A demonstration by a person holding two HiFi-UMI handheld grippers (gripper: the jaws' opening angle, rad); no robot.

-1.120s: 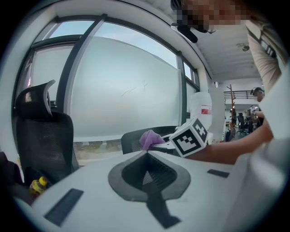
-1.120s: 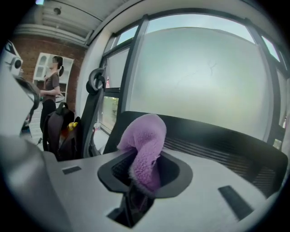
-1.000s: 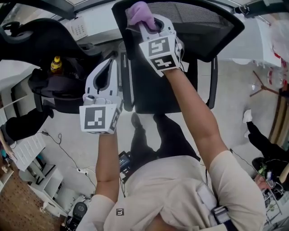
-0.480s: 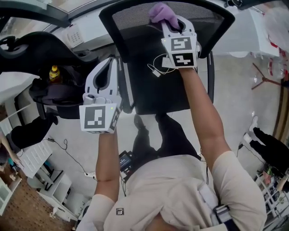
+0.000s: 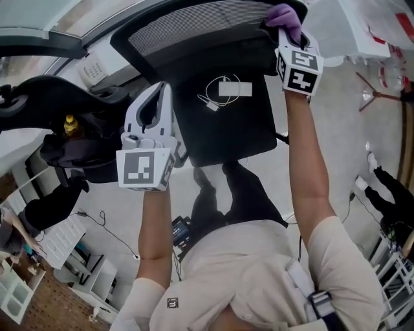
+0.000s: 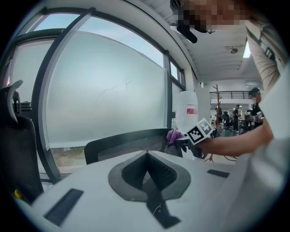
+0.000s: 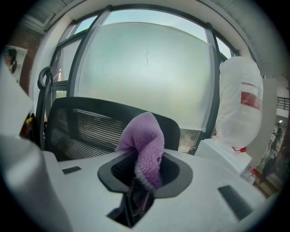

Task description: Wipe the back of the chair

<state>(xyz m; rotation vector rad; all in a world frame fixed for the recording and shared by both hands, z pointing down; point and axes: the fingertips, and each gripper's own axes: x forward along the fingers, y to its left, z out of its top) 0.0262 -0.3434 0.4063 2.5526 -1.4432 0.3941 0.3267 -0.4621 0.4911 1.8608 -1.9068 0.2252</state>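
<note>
Right hand-held gripper (image 5: 285, 31) is clenched on a purple cloth (image 5: 284, 14), held at the right end of the mesh chair back (image 5: 187, 35). Left hand-held gripper (image 5: 155, 97) is kept closed with nothing in it, beside the seat (image 5: 226, 132). The red label on the white bag (image 7: 238, 129) cannot be read.

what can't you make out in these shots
- Cloth touching the chair back or not: head view, the right gripper covers the contact.
- Right gripper's jaw tips: right gripper view, buried in the cloth.
- Chair base: head view, hidden under the seat.
- Bottle label: head view, too small.
</note>
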